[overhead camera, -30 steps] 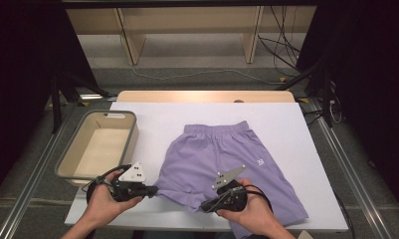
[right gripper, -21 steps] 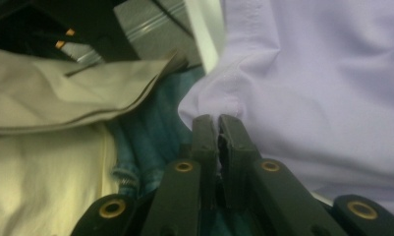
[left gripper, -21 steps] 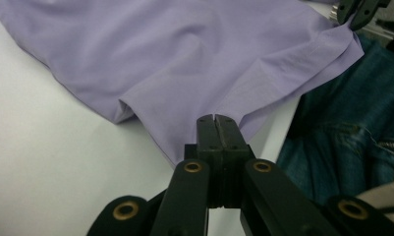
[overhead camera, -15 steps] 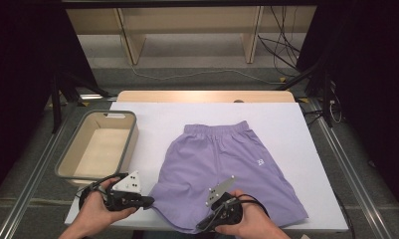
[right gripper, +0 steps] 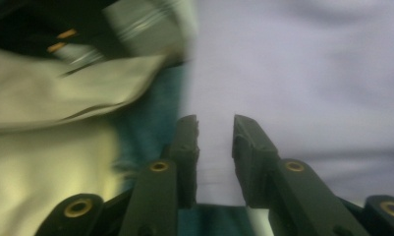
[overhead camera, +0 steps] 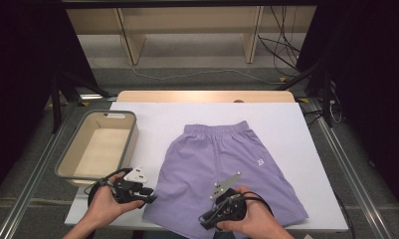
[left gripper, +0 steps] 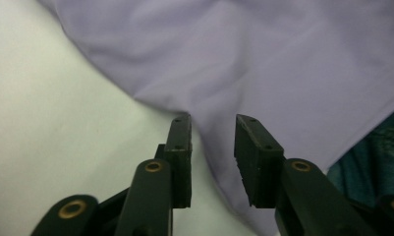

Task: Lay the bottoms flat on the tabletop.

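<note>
Lilac shorts (overhead camera: 222,174) lay flat — my left gripper (left gripper: 211,147) and right gripper (right gripper: 215,142) had just been opening, jaws apart, gripping nothing.

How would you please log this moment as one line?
left gripper: jaws just opened, at shorts hem | right gripper: jaws just opened, over near hem | shorts: flat on table | bin: beside

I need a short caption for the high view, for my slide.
Two hand-held tools, left and right, open at the near hem of lilac shorts beside a beige bin.

shorts' (overhead camera: 222,169) near hem cut off, hands (overhead camera: 105,206) cropped
</note>
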`<state>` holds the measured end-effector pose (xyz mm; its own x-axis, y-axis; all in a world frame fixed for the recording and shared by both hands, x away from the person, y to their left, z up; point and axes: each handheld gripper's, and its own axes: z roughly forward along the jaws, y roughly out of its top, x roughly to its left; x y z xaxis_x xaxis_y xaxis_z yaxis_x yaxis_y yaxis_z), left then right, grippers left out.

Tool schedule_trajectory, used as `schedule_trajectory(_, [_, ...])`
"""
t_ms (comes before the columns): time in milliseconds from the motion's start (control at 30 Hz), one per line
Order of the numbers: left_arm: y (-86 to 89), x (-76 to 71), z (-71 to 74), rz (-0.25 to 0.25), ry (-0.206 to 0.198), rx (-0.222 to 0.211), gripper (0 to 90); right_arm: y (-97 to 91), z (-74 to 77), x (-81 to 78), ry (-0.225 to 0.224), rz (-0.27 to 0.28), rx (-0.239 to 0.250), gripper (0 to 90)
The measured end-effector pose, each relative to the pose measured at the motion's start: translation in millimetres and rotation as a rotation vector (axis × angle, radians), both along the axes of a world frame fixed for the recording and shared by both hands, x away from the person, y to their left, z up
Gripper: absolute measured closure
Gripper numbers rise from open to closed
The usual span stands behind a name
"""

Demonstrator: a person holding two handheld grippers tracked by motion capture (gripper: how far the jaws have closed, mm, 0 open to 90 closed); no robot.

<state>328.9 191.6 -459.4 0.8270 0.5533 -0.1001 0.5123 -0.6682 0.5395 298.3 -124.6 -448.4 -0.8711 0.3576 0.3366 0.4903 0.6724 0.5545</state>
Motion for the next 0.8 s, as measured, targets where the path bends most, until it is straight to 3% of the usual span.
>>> schedule_trajectory(33, [-1.4,0.0,-2.8,0.004,0.016,0.001,65.7,-2.1,-1.6,2.7,-0.029,-0.035,-0.016,68.7])
schedule_trajectory(167, [-6.9,0.0,-12.0,-0.007,0.048,0.024,63.6,-2.6,-8.0,5.8,-0.052,-0.106,-0.078,62.5])
schedule_trajectory(300, [-10.0,-0.6,-12.8,-0.021,0.036,0.064,71.6,1.6,-14.1,4.0,-0.067,-0.100,-0.129,63.3])
schedule_trajectory(467, [-14.1,-4.0,-12.0,-0.041,0.039,0.092,88.1,7.0,-20.1,0.6,-0.076,-0.078,-0.180,75.5])
schedule_trajectory(667, [-15.7,-13.4,-6.2,-0.076,0.066,0.110,89.1,8.0,-22.4,-1.5,-0.070,-0.063,-0.201,88.7])
schedule_trajectory(800, [-16.1,-16.0,-3.7,-0.091,0.059,0.127,88.7,7.9,-22.0,-1.9,-0.067,-0.051,-0.206,90.0])
